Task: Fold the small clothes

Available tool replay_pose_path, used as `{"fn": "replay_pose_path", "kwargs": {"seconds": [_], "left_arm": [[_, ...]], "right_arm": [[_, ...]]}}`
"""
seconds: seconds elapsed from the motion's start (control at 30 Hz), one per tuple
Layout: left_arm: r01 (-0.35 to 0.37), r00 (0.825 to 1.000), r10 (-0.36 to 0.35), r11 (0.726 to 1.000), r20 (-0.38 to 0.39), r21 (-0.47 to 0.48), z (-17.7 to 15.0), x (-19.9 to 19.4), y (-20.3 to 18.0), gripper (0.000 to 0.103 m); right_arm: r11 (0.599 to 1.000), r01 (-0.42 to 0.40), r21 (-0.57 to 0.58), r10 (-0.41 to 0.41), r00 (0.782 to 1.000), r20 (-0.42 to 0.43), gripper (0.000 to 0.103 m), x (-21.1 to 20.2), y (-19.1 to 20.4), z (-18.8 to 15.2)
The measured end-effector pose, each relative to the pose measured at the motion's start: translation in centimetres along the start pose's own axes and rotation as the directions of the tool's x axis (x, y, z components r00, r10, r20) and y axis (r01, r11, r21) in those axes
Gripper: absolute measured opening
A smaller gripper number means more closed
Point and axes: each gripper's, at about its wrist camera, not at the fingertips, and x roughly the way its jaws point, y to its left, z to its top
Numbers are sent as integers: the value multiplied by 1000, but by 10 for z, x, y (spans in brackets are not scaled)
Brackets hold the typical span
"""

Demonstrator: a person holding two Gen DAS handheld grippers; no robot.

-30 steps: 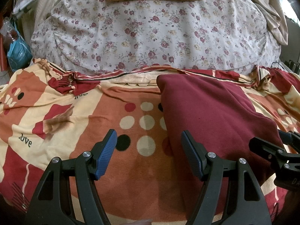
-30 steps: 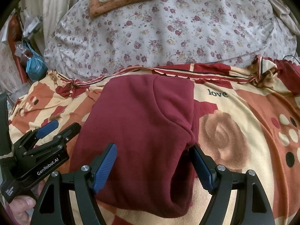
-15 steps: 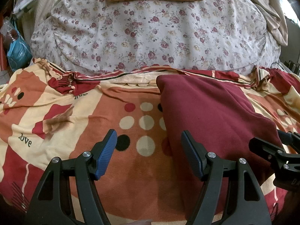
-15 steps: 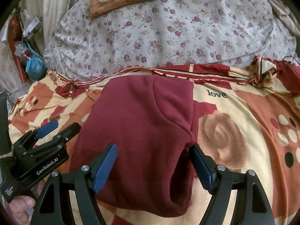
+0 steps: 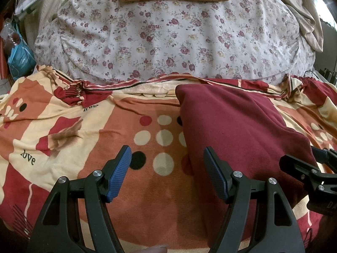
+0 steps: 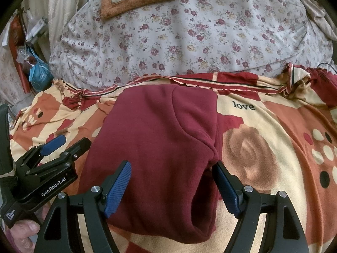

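Step in hand: a pause between folds is judged; the maroon garment (image 6: 160,147) is already doubled into a compact block, with a curved seam and a folded edge seen on its right side in the right wrist view.
Garment place: centre of the right wrist view, right half of the left wrist view, lying on the patterned blanket (image 5: 88,126), just below the floral bedding (image 5: 168,31).
Left hand-held gripper (image 5: 167,172): jaws spread, nothing between them but blanket; its right finger lies at the garment's left edge.
Right hand-held gripper (image 6: 171,187): jaws spread, poised over the garment's near end, no pinch seen.
Next move: a near edge would need to be pinched and carried over, or the fold pressed flat.
Change from earlier frames: none is seen; both hand-held grippers and the garment are placed as before.
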Motion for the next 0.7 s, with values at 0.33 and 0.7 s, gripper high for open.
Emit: {"fn": "replay_pose_path", "kwargs": {"seconds": [0.33,0.7], "left_arm": [[-1,1000,1,1000,2,-1,0,0,0,71],[15,1000,-15,1000,13,-1,2,0,-4,71]], "right_arm": [[1000,-2,3,2,1000,-2,77,-1,-2,0],[1000,-1,1,1,1000,-3,77,-2,-5,1]]}}
